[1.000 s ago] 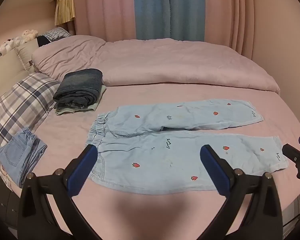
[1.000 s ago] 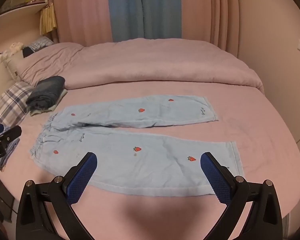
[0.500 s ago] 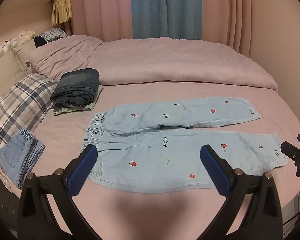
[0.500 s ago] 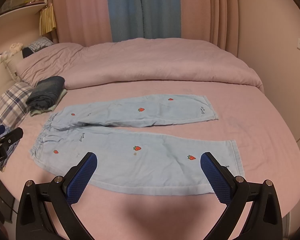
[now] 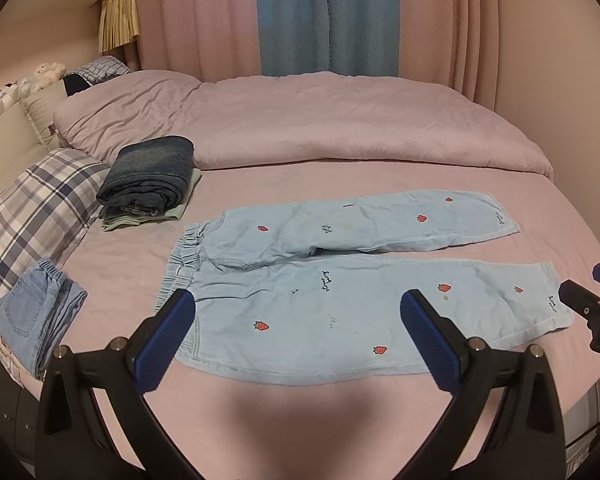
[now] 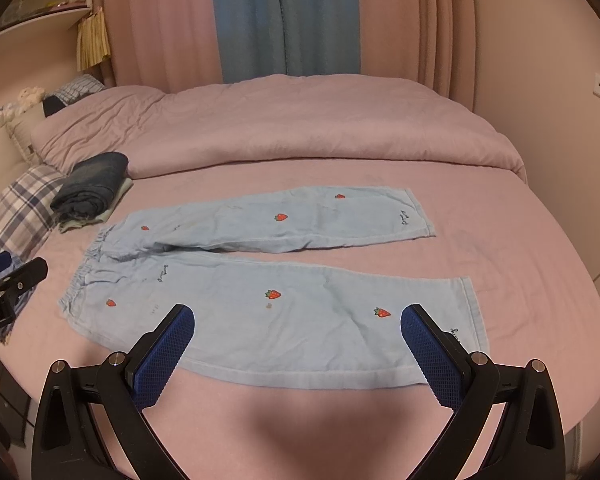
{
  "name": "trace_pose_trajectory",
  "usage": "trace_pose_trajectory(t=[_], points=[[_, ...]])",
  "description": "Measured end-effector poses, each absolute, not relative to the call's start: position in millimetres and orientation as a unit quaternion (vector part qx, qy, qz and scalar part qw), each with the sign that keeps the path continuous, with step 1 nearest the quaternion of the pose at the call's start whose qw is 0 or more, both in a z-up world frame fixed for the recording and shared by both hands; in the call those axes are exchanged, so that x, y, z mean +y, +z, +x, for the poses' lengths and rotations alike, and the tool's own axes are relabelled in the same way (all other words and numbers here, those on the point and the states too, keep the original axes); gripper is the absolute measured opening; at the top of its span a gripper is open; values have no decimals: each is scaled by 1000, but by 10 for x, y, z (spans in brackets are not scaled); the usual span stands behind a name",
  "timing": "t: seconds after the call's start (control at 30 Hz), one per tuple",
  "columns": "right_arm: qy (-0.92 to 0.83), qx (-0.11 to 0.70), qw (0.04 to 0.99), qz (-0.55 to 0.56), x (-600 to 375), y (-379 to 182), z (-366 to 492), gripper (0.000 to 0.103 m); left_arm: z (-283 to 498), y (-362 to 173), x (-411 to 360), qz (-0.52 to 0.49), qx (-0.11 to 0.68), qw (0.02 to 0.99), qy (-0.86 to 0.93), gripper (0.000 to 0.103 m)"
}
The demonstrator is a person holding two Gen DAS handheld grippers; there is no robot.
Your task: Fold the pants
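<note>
**Strawberry pants spread flat on the bed, both tools released above the near edge**

The light blue pants (image 5: pixel 340 280) with red strawberry prints lie flat on the pink bed (image 5: pixel 300 420), unfolded. The elastic waistband is to the left and the two legs run out to the right, the far leg angled slightly away from the near one so a narrow wedge of sheet shows between them toward the cuffs. The near leg's hem lies close to the bed's right edge.

The left tool (image 5: pixel 298 332) hovers over the near side of the pants at the waistband end, its blue-padded fingers (image 5: pixel 168 332) spread wide and holding nothing. The right tool (image 6: pixel 298 340) hovers over the near leg toward the cuff, likewise spread wide and empty; its right finger (image 6: pixel 428 344) overlaps the hem corner in the view, but whether it touches the cloth cannot be told. Each tool shows at the edge of the other's view.

Left of the pants, near the far end of the waistband, sits a stack of folded clothes topped by dark folded jeans (image 5: pixel 152 176). A plaid pillow (image 5: pixel 28 208) lies at the left edge, with a folded pair of light denim pants (image 5: pixel 36 316) resting on its near end. A rumpled pink duvet (image 5: pixel 300 120) covers the far half of the bed, with pink and blue curtains (image 5: pixel 324 16) behind.
</note>
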State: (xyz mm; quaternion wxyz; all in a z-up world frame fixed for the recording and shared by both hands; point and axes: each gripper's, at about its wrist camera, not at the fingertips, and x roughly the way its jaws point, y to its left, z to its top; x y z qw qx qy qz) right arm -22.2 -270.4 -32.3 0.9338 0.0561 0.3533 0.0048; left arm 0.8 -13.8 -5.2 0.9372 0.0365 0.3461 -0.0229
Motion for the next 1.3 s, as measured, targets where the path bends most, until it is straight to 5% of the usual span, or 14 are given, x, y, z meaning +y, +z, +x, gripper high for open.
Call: trace_pose_trajectory(t=[0.83, 1.3], points=[[14, 324, 943, 70, -2666, -360, -219, 103, 30, -159, -126, 46, 347, 937, -26, 103], [75, 377, 921, 65, -2270, -681, 28, 103, 223, -457, 190, -8, 396, 918, -17, 103]])
